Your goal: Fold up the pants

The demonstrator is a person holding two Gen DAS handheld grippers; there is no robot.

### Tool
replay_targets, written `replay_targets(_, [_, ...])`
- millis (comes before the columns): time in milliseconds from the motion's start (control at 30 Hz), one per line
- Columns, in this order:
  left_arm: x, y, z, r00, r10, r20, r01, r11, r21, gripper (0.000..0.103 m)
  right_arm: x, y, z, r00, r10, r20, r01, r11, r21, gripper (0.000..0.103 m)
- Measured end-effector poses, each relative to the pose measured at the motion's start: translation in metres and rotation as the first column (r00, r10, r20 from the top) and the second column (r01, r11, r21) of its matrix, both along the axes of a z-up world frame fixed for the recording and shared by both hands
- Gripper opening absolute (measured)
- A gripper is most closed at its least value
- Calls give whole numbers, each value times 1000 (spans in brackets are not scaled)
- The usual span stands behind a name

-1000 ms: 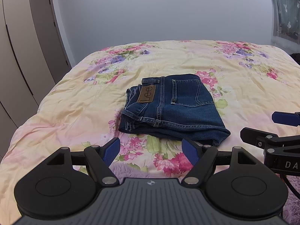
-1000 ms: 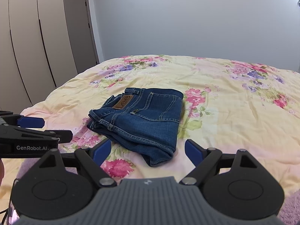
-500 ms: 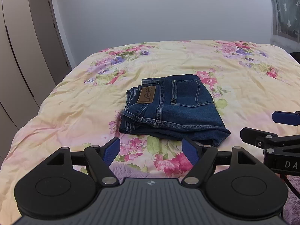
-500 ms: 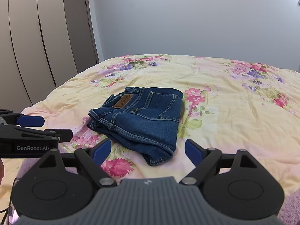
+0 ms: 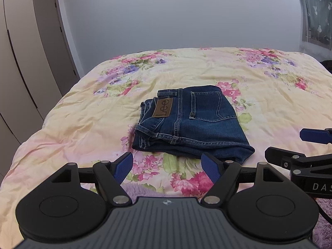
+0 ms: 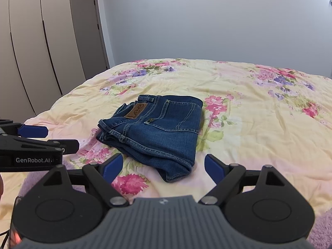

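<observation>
Dark blue jeans lie folded into a compact stack on the floral bedspread, brown leather label and back pocket on top. They also show in the right wrist view. My left gripper is open and empty, held just short of the stack's near edge. My right gripper is open and empty, near the stack's near right corner. Each gripper shows in the other's view: the right one at the right edge, the left one at the left edge.
The bed fills the middle of both views. Pale wardrobe doors and a grey door stand to the left. A plain wall is behind the bed. A green curtain hangs at far right. Purple fuzzy fabric lies under the grippers.
Both grippers have drifted very slightly; the jeans lie as before. Both grippers stay open.
</observation>
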State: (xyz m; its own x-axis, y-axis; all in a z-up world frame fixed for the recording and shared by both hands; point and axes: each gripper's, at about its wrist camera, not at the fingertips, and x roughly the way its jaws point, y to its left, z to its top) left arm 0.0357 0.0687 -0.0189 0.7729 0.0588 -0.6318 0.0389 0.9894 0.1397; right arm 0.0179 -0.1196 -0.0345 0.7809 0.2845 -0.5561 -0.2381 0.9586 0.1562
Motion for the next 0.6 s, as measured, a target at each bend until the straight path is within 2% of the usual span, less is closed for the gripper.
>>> replay_targets(333, [-1,0,1,1000,-5,11,5,1000,15,87,0,1,0,1000,2,-5,-2,1000,-1,82])
replay_targets(600, [-2,4,3,1000,-7,13,7,1000,-15,87,-1,2,0,1000,2,-7,-2,1000,-2,82])
